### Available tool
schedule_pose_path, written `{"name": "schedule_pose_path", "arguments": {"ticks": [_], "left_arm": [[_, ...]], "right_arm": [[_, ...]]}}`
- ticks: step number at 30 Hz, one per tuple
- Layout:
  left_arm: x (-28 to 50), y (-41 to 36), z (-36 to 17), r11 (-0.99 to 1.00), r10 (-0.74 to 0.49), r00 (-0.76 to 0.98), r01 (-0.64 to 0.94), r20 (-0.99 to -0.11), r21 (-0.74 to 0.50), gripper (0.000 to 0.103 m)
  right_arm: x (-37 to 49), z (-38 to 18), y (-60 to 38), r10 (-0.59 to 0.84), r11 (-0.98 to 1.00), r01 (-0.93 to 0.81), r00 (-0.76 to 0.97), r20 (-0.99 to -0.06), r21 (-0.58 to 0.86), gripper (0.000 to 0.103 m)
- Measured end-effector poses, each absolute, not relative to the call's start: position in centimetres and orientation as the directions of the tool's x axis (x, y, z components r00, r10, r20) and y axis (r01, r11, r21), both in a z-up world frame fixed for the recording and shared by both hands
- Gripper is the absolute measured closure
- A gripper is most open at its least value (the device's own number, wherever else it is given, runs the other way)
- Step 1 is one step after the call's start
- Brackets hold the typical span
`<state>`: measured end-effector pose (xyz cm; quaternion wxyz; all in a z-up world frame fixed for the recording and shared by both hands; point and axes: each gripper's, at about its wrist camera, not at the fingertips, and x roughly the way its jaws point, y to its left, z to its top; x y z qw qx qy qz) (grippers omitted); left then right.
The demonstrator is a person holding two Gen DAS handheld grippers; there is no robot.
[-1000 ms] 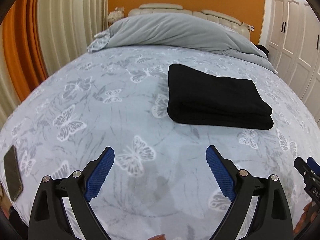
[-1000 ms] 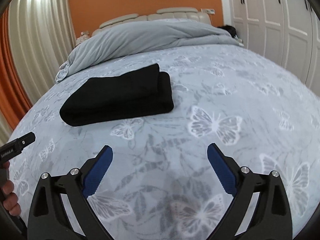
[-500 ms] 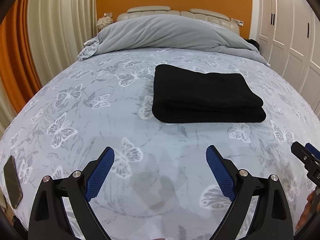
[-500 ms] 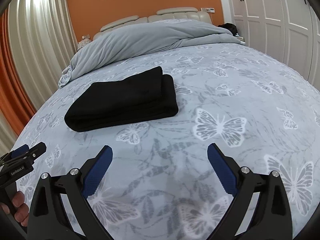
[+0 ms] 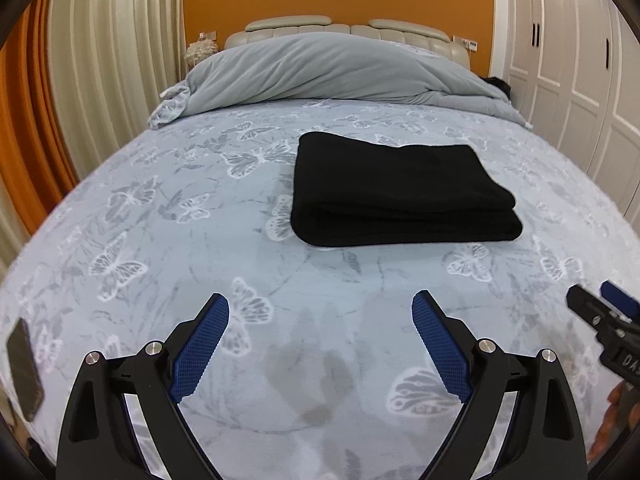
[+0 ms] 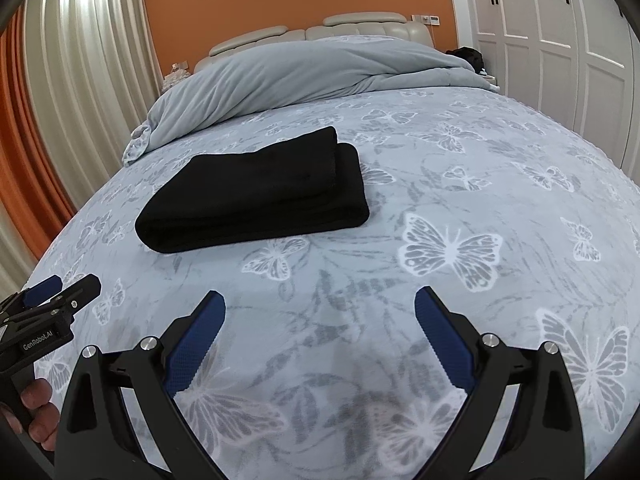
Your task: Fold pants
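The black pants (image 5: 400,190) lie folded into a thick rectangle on the butterfly-print bed cover (image 5: 200,240), mid-bed. In the right wrist view the same folded pants (image 6: 256,196) sit left of centre. My left gripper (image 5: 320,320) hangs open over bare cover, well short of the pants, nothing between its blue pads. My right gripper (image 6: 320,316) is likewise open and empty, nearer the foot of the bed. Each gripper shows at the edge of the other's view: the right one (image 5: 604,320) and the left one (image 6: 52,304), held by a hand (image 6: 36,404).
A grey duvet (image 5: 340,68) is bunched against the padded headboard (image 5: 348,26). A dark phone (image 5: 24,368) lies on the cover at the left edge. Curtains (image 5: 100,60) hang on the left, white wardrobe doors (image 5: 572,60) stand on the right.
Both grippers have drawn back and tilted up, so more of the headboard and wall shows. The folded pants have not moved. Both stay open.
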<state>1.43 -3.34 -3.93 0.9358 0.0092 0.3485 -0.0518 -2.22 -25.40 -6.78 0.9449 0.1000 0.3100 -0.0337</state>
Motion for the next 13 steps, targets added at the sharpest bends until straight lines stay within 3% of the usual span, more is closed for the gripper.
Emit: {"name": "schedule_pose_path", "arguments": {"ticks": [13], "left_arm": [[1.77, -3.75, -4.77, 0.995, 0.006, 0.764, 0.058, -0.646, 0.078, 0.012]], "right_arm": [[-2.19, -6.8, -25.15, 0.003, 0.98, 0.115, 0.804, -0.595, 0.16, 0.009]]}}
